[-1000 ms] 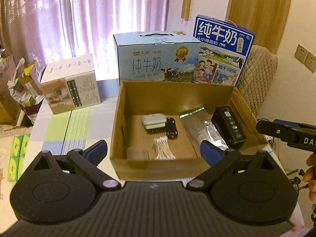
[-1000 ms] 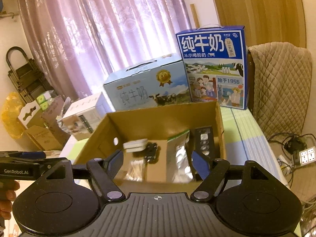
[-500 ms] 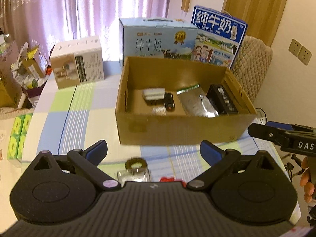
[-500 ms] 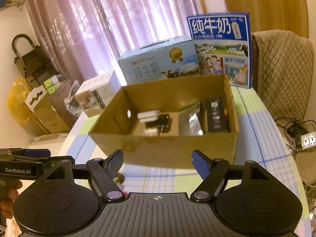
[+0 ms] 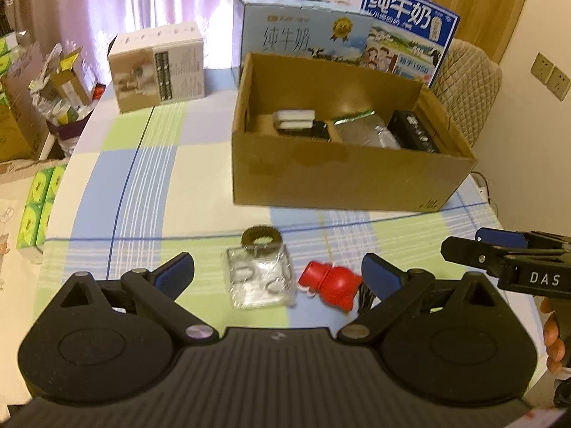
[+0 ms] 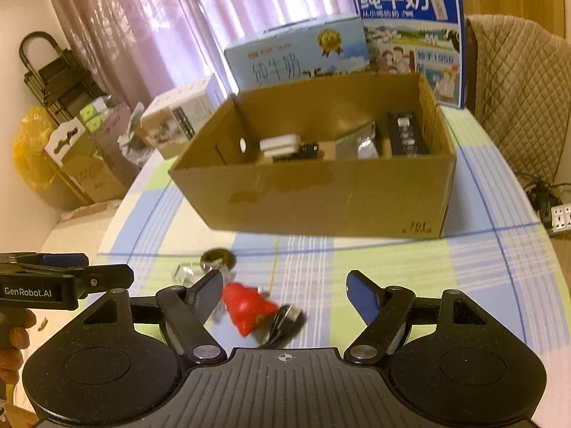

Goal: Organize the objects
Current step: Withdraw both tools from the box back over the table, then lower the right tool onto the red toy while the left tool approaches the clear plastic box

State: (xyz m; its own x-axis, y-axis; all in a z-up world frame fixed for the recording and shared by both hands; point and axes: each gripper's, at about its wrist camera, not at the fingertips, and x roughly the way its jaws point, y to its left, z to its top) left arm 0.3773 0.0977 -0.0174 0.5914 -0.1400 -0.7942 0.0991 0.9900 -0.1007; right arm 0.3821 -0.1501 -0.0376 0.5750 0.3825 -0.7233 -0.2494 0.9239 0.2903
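An open cardboard box (image 5: pixel 342 178) (image 6: pixel 321 199) stands on the checked tablecloth and holds a white case (image 5: pixel 293 118), a silver pouch (image 5: pixel 367 132), a black box (image 5: pixel 414 132) and other small items. In front of it lie a dark ring (image 5: pixel 261 238), a clear plastic packet (image 5: pixel 260 280), a red bottle-shaped object (image 5: pixel 330 285) (image 6: pixel 248 306) and a black item (image 6: pixel 285 322). My left gripper (image 5: pixel 278 274) is open and empty just behind the packet and red object. My right gripper (image 6: pixel 283 294) is open and empty, with the red object near its left finger.
Two milk cartons (image 5: pixel 303 35) (image 5: pixel 407 32) stand behind the box, and a white and brown carton (image 5: pixel 157 67) stands at the back left. A quilted chair (image 6: pixel 517 89) is at the right. Cardboard boxes (image 6: pixel 85 164) and clutter sit on the floor at the left.
Both grippers have drawn back from over the box towards the table's near edge. The ring, packet and red object have come into view. Both grippers stayed open.
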